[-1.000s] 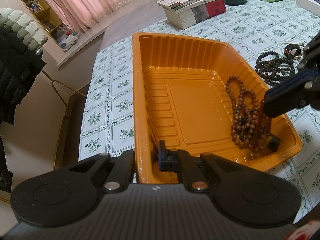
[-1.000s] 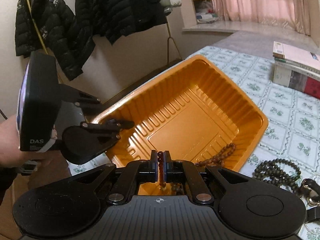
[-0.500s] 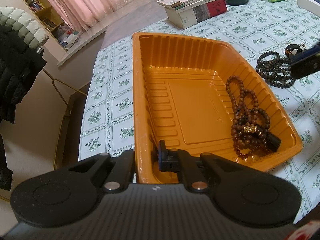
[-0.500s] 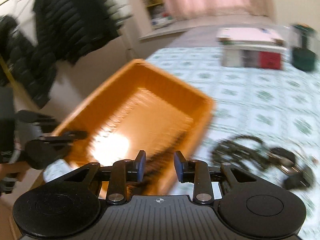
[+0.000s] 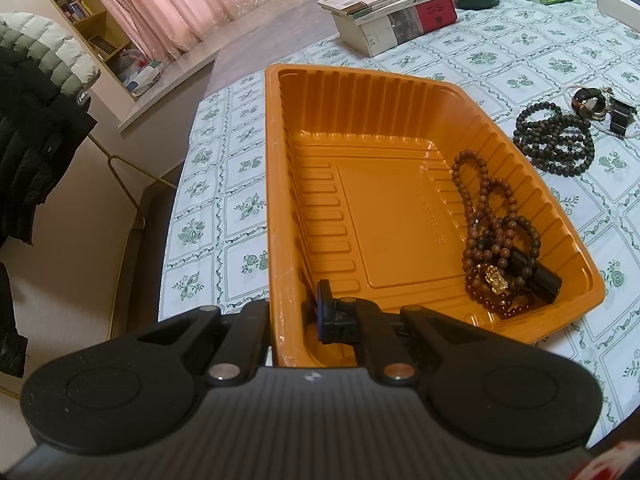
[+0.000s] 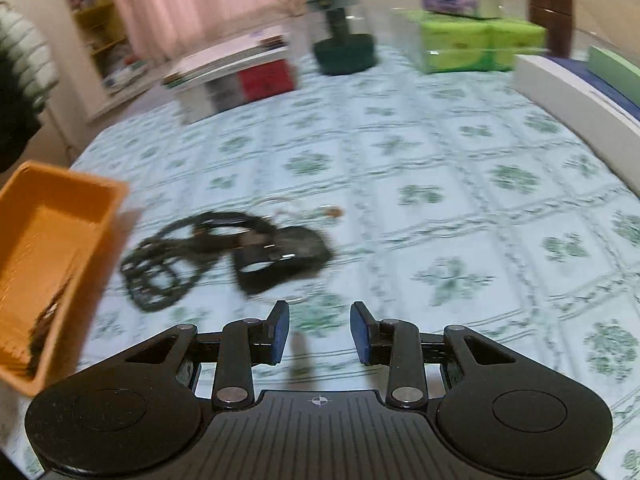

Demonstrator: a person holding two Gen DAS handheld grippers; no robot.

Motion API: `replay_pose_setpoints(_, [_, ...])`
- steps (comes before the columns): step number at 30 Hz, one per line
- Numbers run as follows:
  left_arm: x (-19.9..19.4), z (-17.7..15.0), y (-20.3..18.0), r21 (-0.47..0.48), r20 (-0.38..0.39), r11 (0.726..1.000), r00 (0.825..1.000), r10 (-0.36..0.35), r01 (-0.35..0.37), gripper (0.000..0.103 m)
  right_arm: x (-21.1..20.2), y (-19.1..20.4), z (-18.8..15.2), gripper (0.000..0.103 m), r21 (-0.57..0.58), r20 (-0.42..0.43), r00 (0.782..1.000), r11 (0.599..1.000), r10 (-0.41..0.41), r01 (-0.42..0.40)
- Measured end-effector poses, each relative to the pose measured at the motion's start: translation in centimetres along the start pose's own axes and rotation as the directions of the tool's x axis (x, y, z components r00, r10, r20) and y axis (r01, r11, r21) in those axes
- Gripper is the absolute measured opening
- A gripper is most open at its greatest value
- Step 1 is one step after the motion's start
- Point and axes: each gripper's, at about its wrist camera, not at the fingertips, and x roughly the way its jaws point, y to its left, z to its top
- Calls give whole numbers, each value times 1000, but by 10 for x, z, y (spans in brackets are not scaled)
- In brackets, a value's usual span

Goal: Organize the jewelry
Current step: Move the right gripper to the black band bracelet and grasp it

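My left gripper (image 5: 292,309) is shut on the near wall of the orange tray (image 5: 276,184); one finger is outside it and one inside. A brown bead string (image 5: 490,236) with a gold charm (image 5: 496,280) lies in the tray's right corner. On the tablecloth to the right lie a dark bead string (image 5: 556,140) and a watch (image 5: 588,102). The right wrist view is blurred. There my right gripper (image 6: 319,322) is open and empty over the cloth, just short of the dark beads (image 6: 168,268) and a black strap piece (image 6: 280,256). The tray (image 6: 44,216) sits at its left.
A stack of books (image 5: 392,12), a dark green stand (image 6: 344,48) and green tissue packs (image 6: 476,44) line the table's far side. A white box (image 6: 568,84) lies at the right. Dark coats (image 5: 28,128) hang left of the table's edge.
My right gripper let go of the brown bead string, which now lies in the tray. It opened and swung right towards the dark beads. The left gripper stayed on the tray.
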Motion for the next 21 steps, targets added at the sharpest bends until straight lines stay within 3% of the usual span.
replay_pose_setpoints(8, [-1, 2, -3, 5, -7, 1000, 1000, 9, -9, 5, 15, 1, 11, 34, -26, 12, 999, 999, 29, -29])
replay_pose_setpoints(10, [-1, 2, -3, 5, -7, 1000, 1000, 10, -10, 5, 24, 8, 13, 34, -66, 4, 999, 997, 43, -42])
replay_pose_setpoints(14, [-1, 1, -3, 6, -7, 1000, 1000, 10, -10, 5, 38, 24, 15, 34, -177, -15, 1000, 984, -7, 4])
replay_pose_setpoints(17, [-1, 1, -3, 6, -7, 1000, 1000, 10, -10, 5, 46, 37, 11, 34, -293, -13, 999, 956, -36, 31])
replay_pose_setpoints(21, [-1, 1, -3, 5, -7, 1000, 1000, 9, -9, 5, 56, 53, 3, 41, -465, 30, 997, 881, -77, 82])
